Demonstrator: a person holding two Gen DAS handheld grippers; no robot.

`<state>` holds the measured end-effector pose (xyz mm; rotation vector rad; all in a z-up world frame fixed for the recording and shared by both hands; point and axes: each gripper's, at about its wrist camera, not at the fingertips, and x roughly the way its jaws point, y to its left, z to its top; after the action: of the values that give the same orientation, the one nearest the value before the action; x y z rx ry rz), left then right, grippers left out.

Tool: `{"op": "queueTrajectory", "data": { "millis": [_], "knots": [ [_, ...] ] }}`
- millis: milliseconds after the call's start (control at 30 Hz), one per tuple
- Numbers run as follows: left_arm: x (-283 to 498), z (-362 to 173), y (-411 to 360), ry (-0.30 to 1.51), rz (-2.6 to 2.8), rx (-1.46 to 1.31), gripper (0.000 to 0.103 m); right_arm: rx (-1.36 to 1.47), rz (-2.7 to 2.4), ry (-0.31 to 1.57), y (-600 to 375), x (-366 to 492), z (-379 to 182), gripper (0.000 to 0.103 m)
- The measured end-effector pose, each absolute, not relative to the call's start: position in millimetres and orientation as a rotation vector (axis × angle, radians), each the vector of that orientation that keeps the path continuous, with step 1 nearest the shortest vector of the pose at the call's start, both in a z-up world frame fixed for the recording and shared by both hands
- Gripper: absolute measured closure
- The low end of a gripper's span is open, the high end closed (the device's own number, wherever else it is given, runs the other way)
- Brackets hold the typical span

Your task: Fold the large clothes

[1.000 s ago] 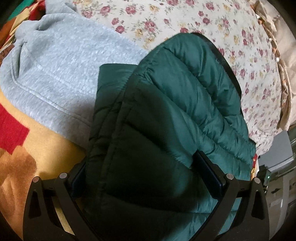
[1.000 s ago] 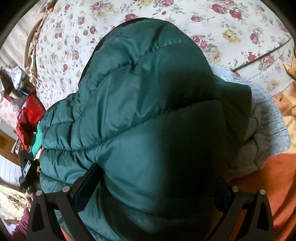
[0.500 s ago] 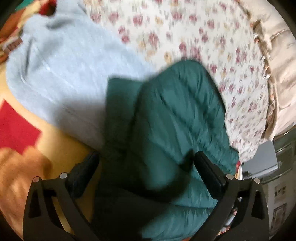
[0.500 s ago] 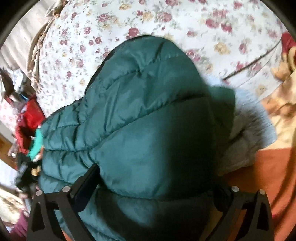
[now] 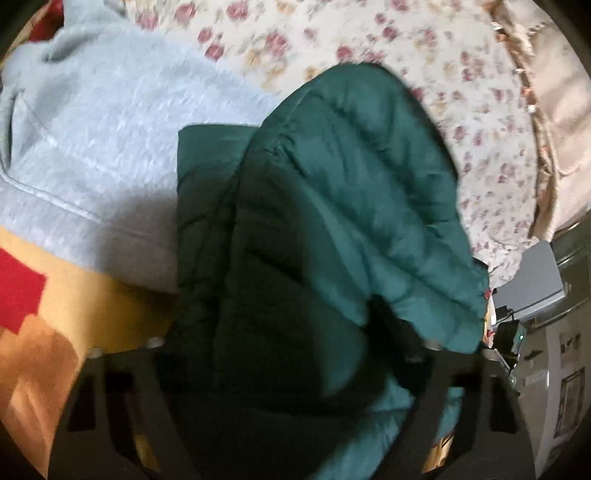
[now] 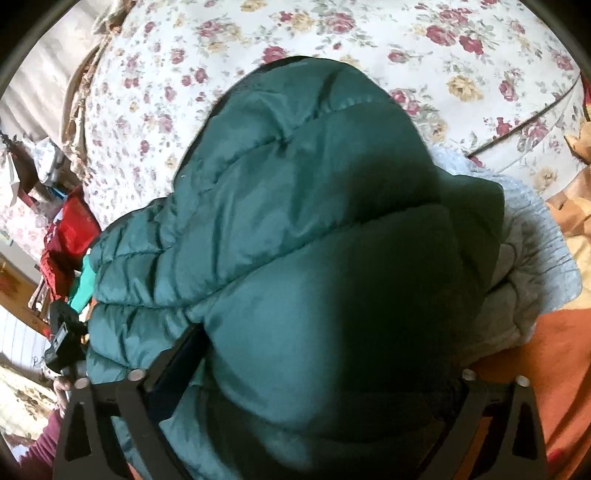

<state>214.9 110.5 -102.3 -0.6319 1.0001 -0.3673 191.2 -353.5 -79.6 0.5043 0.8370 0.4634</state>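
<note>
A dark green quilted puffer jacket point(image 5: 332, 206) lies bunched on the bed and fills the middle of both views; it also shows in the right wrist view point(image 6: 314, 229). My left gripper point(image 5: 280, 354) is open, its jaws spread wide with the jacket's puffy fabric bulging between them. My right gripper point(image 6: 321, 365) is open too, its jaws wide on either side of a thick fold of the jacket. The fabric hides most of the fingers in both views.
A light grey fleece garment point(image 5: 96, 140) lies partly under the jacket, also at right in the right wrist view point(image 6: 532, 251). Floral bedding point(image 6: 332, 33) lies beyond. An orange, yellow and red blanket point(image 5: 40, 317) lies in front. Clutter point(image 6: 62, 236) stands beside the bed.
The left gripper swung back and forth over the jacket, now blurred and closer in. The right view pulled back slightly, then returned. Both grippers stay wide around the jacket.
</note>
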Motion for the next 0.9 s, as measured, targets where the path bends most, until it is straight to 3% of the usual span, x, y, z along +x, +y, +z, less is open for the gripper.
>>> {"op": "queueTrajectory", "data": {
  "millis": [100, 233, 300, 333, 600, 900],
  "knots": [
    [208, -95, 119, 0.97, -0.389, -0.677, 0.05, 0.481, 0.48, 0.797, -351, 173, -61, 0.049],
    [197, -74, 114, 0.939, -0.395, -0.619, 0.057, 0.46, 0.493, 0.764, -351, 150, -36, 0.06],
    [190, -64, 114, 0.933, -0.404, -0.606, 0.058, 0.459, 0.497, 0.757, -350, 141, -27, 0.062],
    [184, -59, 115, 0.932, -0.415, -0.61, 0.067, 0.459, 0.501, 0.751, -350, 135, -22, 0.062],
    [131, -30, 116, 0.943, -0.471, -0.546, 0.068, 0.465, 0.541, 0.768, -346, 74, -2, 0.064],
    [65, -15, 131, 0.984, -0.542, -0.522, 0.068, 0.52, 0.627, 0.829, -344, 61, -65, 0.064]
  ]
}}
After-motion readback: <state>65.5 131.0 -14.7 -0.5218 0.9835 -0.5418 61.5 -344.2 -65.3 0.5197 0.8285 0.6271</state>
